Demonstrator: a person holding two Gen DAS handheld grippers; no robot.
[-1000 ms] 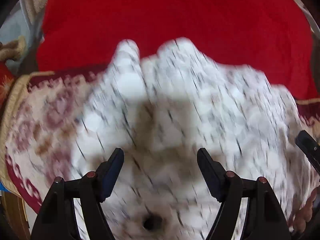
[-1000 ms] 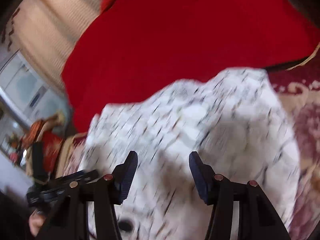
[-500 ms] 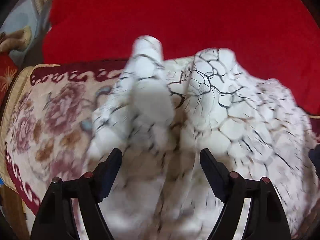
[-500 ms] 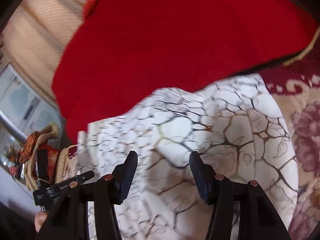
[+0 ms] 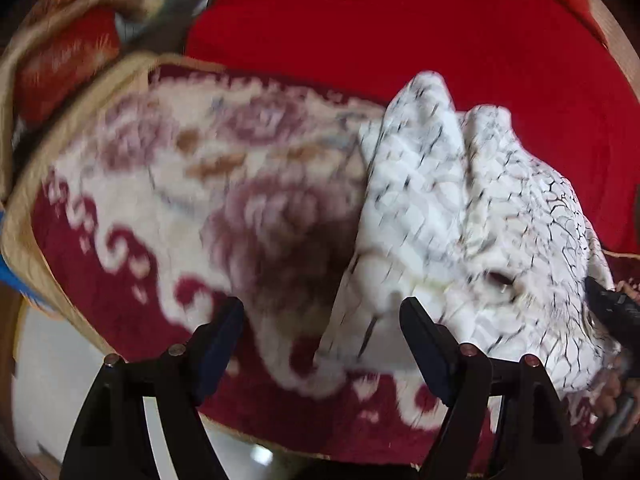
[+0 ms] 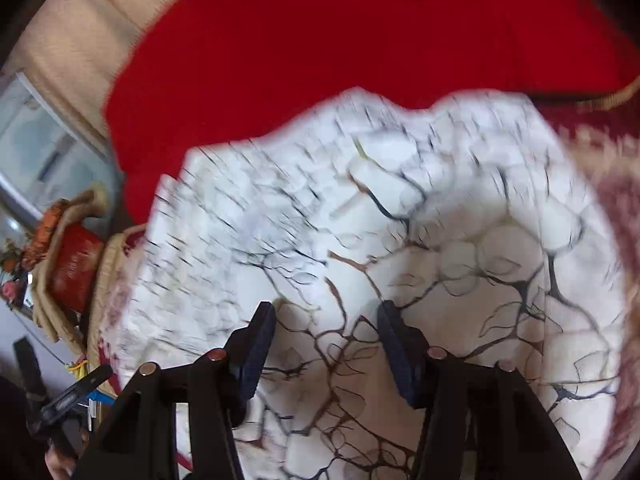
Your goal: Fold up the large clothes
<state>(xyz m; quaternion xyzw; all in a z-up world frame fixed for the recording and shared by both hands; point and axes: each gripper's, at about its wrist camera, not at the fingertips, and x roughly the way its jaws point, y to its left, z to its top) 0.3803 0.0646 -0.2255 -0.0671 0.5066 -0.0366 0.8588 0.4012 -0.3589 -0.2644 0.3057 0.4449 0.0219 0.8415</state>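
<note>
A white garment with a dark crackle print (image 5: 472,220) lies bunched on a floral red-and-cream blanket (image 5: 192,200). In the left wrist view it sits to the right. My left gripper (image 5: 322,332) is open and empty, over the garment's left edge. In the right wrist view the garment (image 6: 360,240) fills the frame. My right gripper (image 6: 326,332) is open and empty, just above the cloth. The other gripper's black tip shows in the left wrist view at the right edge (image 5: 612,312) and in the right wrist view at lower left (image 6: 72,396).
A plain red cover (image 5: 400,20) (image 6: 340,28) lies behind the blanket. An orange cushion (image 5: 64,56) sits at the far left. The blanket's tan-trimmed edge (image 5: 24,240) drops off at the left. A window and beige curtain (image 6: 60,80) lie left.
My left gripper has swung left, so the garment now lies to its right and more blanket shows. My right gripper has come closer over the garment. Both stay open.
</note>
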